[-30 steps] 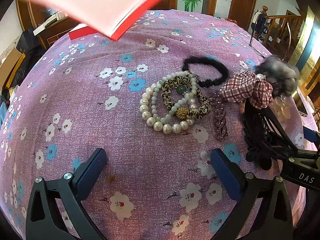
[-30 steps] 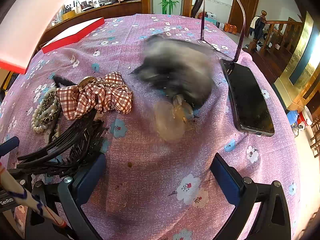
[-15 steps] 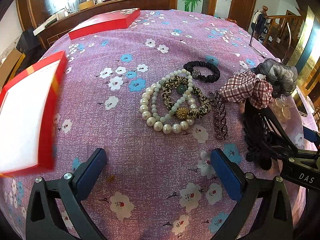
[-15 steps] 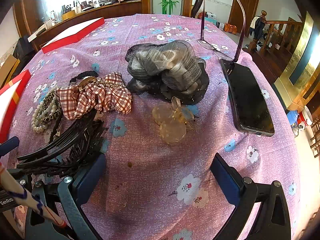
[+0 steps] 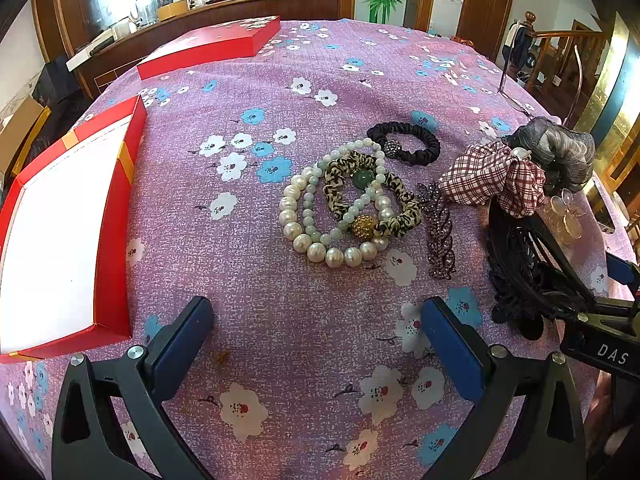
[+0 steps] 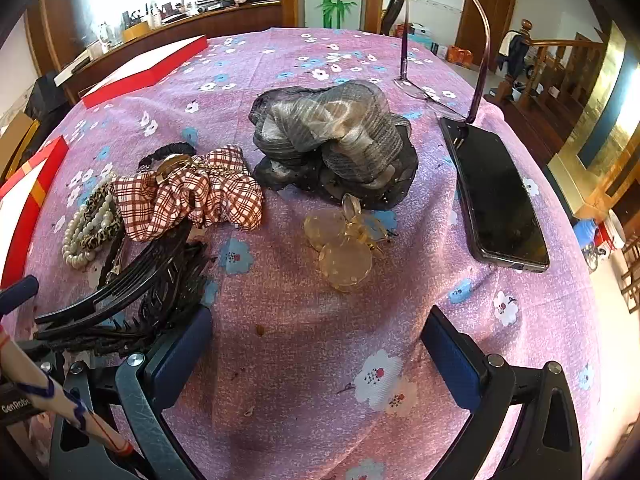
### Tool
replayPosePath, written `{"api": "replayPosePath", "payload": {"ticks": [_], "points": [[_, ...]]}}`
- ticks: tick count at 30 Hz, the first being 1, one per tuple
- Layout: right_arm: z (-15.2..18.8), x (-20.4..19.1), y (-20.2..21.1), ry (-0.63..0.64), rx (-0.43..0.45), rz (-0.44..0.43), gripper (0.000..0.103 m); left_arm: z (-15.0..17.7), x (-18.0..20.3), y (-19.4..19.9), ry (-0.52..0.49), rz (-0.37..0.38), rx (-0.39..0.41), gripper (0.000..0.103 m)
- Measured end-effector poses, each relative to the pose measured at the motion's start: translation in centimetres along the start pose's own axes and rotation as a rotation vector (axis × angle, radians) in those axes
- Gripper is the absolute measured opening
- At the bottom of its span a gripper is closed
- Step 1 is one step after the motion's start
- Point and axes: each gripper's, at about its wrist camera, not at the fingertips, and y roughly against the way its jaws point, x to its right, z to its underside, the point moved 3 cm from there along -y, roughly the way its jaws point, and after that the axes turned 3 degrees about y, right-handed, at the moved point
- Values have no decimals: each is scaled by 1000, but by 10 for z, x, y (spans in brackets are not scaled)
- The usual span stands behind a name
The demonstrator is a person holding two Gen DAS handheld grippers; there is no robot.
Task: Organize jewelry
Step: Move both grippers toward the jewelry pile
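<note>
An open red box (image 5: 60, 232) with a white inside lies at the left of the table; its red lid (image 5: 212, 46) rests farther back. Pearl and bead bracelets (image 5: 340, 208) with a leopard scrunchie lie mid-table, a black scrunchie (image 5: 404, 144) behind them, a purple hair clip (image 5: 438, 228) beside. A plaid scrunchie (image 6: 188, 194), grey mesh hair bow (image 6: 332, 140), amber clip (image 6: 344, 244) and black claw clips (image 6: 132, 292) fill the right. My left gripper (image 5: 318, 344) is open before the bracelets. My right gripper (image 6: 318, 348) is open, short of the amber clip.
A black phone (image 6: 496, 196) lies at the table's right edge with folded eyeglasses (image 6: 440, 60) behind it. The flowered purple tablecloth (image 5: 320, 80) covers the round table. A wooden counter and stair rail stand beyond.
The open red box came down from above and now rests at the left. The grey bow and amber clip, blurred a second ago, lie still. Neither gripper has moved.
</note>
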Motion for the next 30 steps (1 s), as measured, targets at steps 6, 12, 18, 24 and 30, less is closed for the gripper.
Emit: {"api": "replayPosePath", "payload": {"ticks": [6,12,18,24,30], "points": [[-5,7,-1,9,-74,-40,102,0,0,0,3,-3,0,103],[-3,20,47,-55,12,-72,103,2,-3,6,-36,16,-28,102],[2,28,89,-169,60,-163,103,-14,-19,75,-52,92,105,102],[-10,9,129,-109,104,-188,103,-35,-34,125,-73,102,154,103],[-16,-5,159,-67,171,-187,103,-29,-28,134,-118,102,137,103]]}}
